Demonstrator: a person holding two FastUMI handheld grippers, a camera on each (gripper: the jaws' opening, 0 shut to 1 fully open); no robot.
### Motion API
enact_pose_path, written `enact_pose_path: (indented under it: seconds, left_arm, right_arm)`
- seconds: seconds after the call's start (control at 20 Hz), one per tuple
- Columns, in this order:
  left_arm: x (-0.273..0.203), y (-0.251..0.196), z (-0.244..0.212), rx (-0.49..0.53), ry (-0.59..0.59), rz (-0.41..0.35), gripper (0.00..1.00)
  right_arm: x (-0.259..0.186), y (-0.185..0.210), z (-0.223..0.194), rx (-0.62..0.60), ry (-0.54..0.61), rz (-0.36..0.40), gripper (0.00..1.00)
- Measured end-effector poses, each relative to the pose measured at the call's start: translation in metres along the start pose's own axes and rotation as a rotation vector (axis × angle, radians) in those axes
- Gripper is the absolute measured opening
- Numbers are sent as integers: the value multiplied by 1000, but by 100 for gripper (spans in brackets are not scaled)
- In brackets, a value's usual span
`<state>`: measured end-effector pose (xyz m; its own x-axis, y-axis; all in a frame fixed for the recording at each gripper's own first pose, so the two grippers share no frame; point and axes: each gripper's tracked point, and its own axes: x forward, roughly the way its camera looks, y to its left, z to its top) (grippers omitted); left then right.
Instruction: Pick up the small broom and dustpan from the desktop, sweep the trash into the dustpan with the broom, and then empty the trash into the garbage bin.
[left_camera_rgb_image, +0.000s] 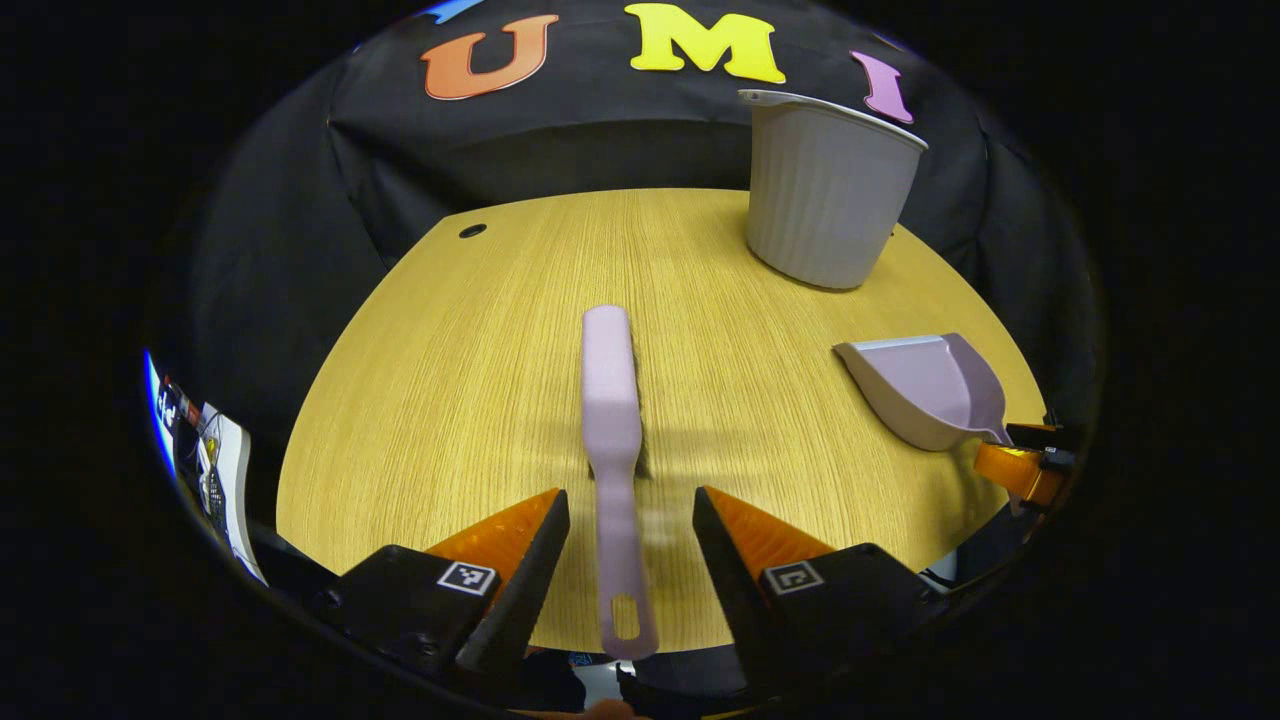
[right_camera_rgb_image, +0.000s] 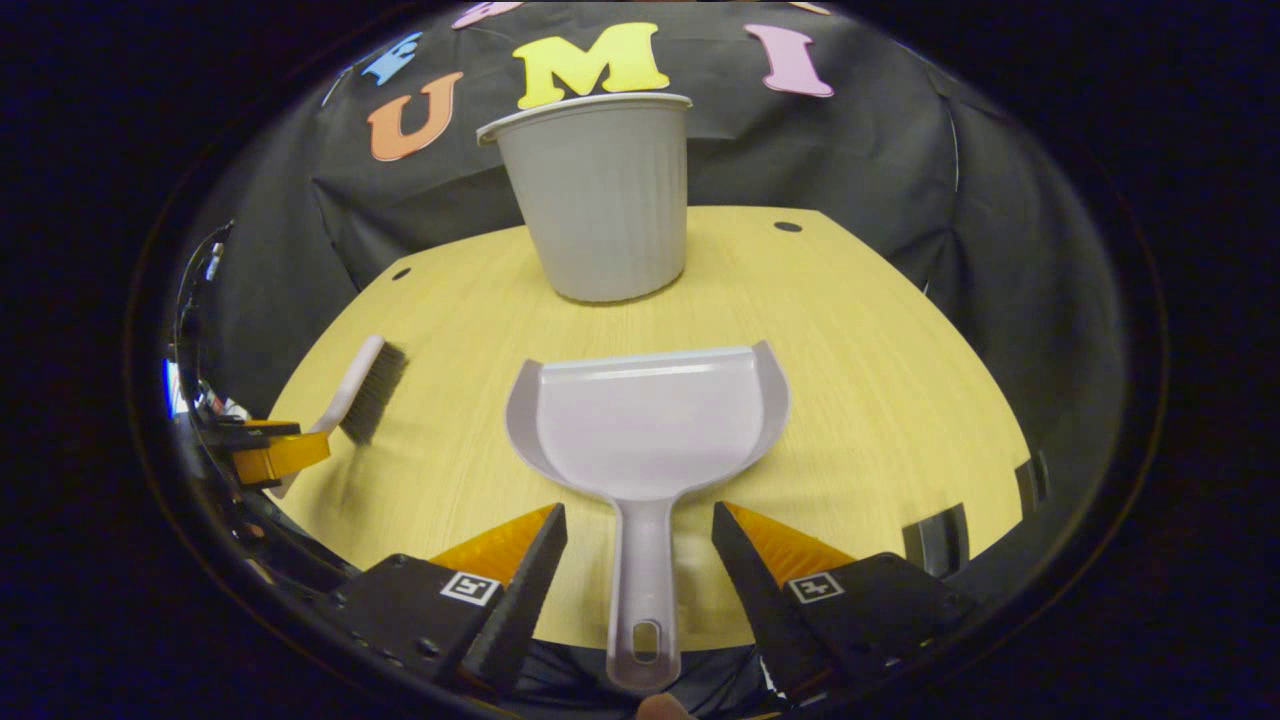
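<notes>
A pale lilac broom (left_camera_rgb_image: 610, 400) lies on the wooden desk (left_camera_rgb_image: 450, 400), bristles down, its handle running back between the fingers of my left gripper (left_camera_rgb_image: 628, 495). That gripper is open, with a gap on each side of the handle. The matching dustpan (right_camera_rgb_image: 650, 420) rests flat on the desk (right_camera_rgb_image: 880, 400), and its handle passes between the spread fingers of my open right gripper (right_camera_rgb_image: 638, 510) without touching them. Each view also shows the other tool: the dustpan (left_camera_rgb_image: 925, 385) with the right gripper (left_camera_rgb_image: 1020, 465), and the broom (right_camera_rgb_image: 365, 390) with the left gripper (right_camera_rgb_image: 270, 450).
A grey ribbed garbage bin (right_camera_rgb_image: 600, 195) stands upright at the back of the desk, seen as the bin (left_camera_rgb_image: 830, 185) at the back right in the left gripper view. Small cable holes (left_camera_rgb_image: 472, 230) (right_camera_rgb_image: 787, 226) mark the far corners. The desk's front edge runs just under both grippers.
</notes>
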<state>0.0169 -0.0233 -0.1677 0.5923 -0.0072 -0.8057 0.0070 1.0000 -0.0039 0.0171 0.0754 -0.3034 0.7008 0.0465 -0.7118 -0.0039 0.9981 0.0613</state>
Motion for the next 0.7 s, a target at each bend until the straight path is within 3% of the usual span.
enact_pose_path:
  seconds: [0.05, 0.1, 0.35, 0.55, 0.7]
  left_arm:
    - [-4, 1, 4, -7, -14, 8, 93]
    - [-10, 3, 11, -7, -46, 23, 96]
    - [-64, 3, 56, 10, -325, 98, 96]
    - [-123, -1, 90, 15, -647, 190, 96]
    - [-122, -26, 92, -6, -759, 132, 98]
  right_arm:
    - [-5, 0, 2, 2, -17, 13, 90]
    - [-10, 0, 6, 3, -42, 21, 93]
    - [-63, -11, 57, -40, -361, 22, 96]
    - [-111, -20, 89, -58, -665, -6, 93]
    - [-119, -33, 89, -8, -770, -39, 95]
